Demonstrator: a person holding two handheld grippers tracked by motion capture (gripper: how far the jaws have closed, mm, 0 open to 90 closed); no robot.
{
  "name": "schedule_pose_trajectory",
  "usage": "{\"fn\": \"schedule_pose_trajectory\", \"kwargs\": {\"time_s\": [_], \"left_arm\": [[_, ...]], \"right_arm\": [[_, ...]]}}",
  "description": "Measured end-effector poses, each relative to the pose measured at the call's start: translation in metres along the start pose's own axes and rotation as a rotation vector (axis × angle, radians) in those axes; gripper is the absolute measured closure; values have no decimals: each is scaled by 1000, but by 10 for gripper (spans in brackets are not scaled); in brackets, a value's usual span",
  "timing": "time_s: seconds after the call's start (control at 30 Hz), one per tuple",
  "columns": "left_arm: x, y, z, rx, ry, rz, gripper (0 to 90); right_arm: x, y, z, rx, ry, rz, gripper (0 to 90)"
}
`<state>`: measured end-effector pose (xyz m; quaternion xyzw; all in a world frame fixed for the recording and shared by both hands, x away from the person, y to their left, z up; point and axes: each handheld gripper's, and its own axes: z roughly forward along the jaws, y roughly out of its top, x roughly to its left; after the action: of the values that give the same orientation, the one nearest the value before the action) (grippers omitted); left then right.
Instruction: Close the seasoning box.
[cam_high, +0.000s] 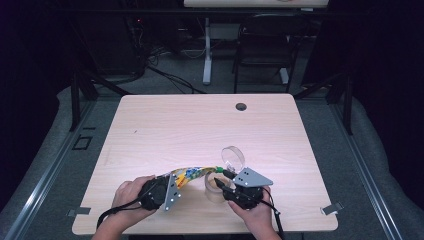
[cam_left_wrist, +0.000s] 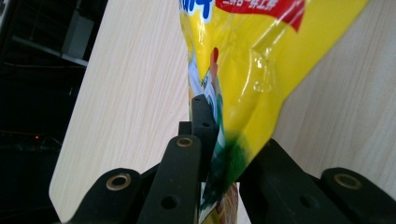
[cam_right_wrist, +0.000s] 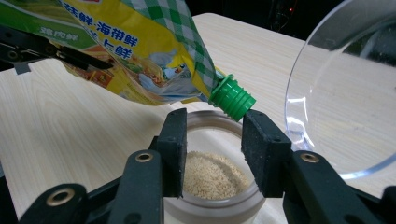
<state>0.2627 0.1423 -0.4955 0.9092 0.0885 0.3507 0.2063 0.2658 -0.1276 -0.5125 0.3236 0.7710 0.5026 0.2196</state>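
- Left gripper (cam_high: 172, 189) fingers clamp the yellow pouch (cam_high: 192, 174), its green spout (cam_right_wrist: 232, 97) over the jar (cam_high: 216, 187), desk (cam_high: 165, 125) 6 o'clock edge.
- Right gripper (cam_high: 223, 178) fingers straddle the jar rim; grip unclear.
- Open desk toward 12.
- Pouch print Chinese, partly legible.

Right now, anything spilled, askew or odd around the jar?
No spill shows. The yellow pouch is tipped over the open jar, but its green spout sits near the rim by the right gripper. The clear lid stands tilted beside the jar.
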Motion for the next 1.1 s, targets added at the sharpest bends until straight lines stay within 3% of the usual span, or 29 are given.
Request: {"fn": "schedule_pose_trajectory", "kwargs": {"time_s": [0.3, 1.1], "left_arm": [[2, -8, 5, -30, -36, -60, 878], [3, -22, 15, -78, -101, -165, 876]], "right_arm": [[3, 5, -1, -26, 2, -9, 612], [6, 8, 1, -39, 16, -22, 612]]}}
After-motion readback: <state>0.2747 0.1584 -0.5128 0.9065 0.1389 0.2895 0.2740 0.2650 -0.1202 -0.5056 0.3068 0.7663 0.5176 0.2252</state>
